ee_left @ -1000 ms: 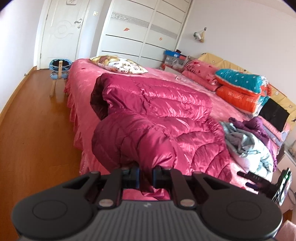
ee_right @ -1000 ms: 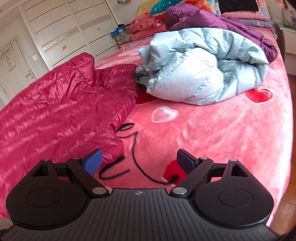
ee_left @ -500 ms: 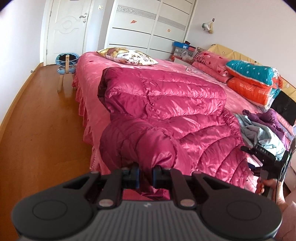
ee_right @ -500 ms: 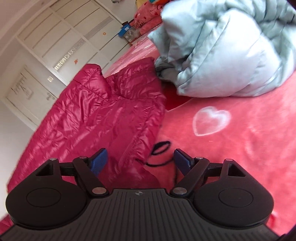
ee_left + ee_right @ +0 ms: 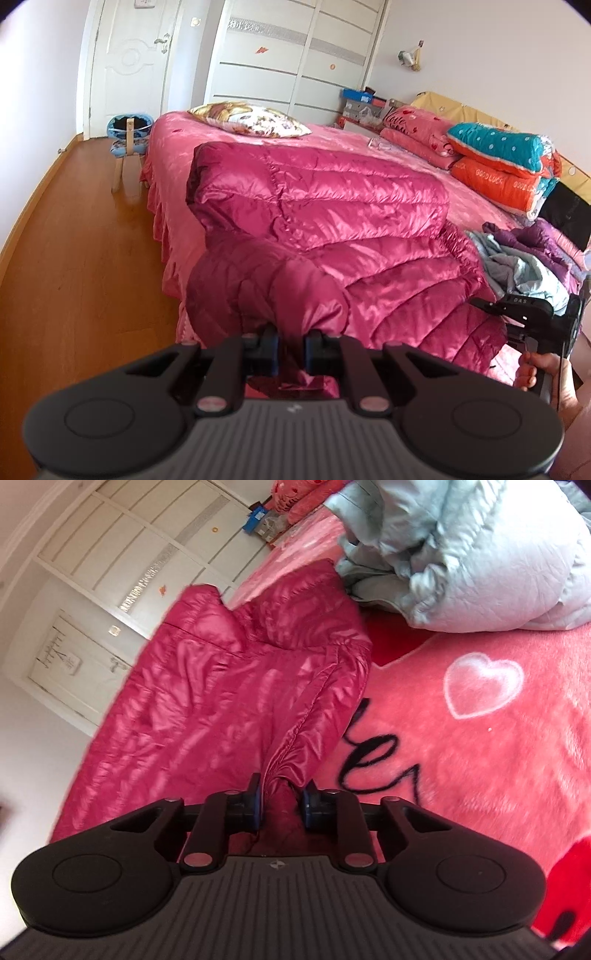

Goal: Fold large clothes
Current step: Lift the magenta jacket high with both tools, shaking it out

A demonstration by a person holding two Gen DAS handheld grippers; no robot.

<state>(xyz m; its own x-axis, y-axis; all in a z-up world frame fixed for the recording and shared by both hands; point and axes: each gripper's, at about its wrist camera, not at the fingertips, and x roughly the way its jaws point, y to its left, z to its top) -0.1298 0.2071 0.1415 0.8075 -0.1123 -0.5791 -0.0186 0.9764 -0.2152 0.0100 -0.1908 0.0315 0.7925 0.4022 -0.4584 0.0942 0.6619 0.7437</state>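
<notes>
Left tongs point(image 5: 291, 345) pinched on magenta down coat point(image 5: 332, 206), right tongs point(image 5: 281, 805) clamped on its hem, coat spread over pink bed point(image 5: 480, 757), pale blue jacket point(image 5: 480, 561) beside coat

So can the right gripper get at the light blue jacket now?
Probably not yet. The right gripper has its fingers closed on the red jacket's edge. The light blue jacket lies uncovered further up the bed, so it must let go first.

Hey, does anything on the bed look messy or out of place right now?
Yes. Beside the magenta down coat being folded, a pale blue jacket and a purple jacket lie crumpled in a heap, unfolded. The folded quilts by the headboard look tidy.
</notes>
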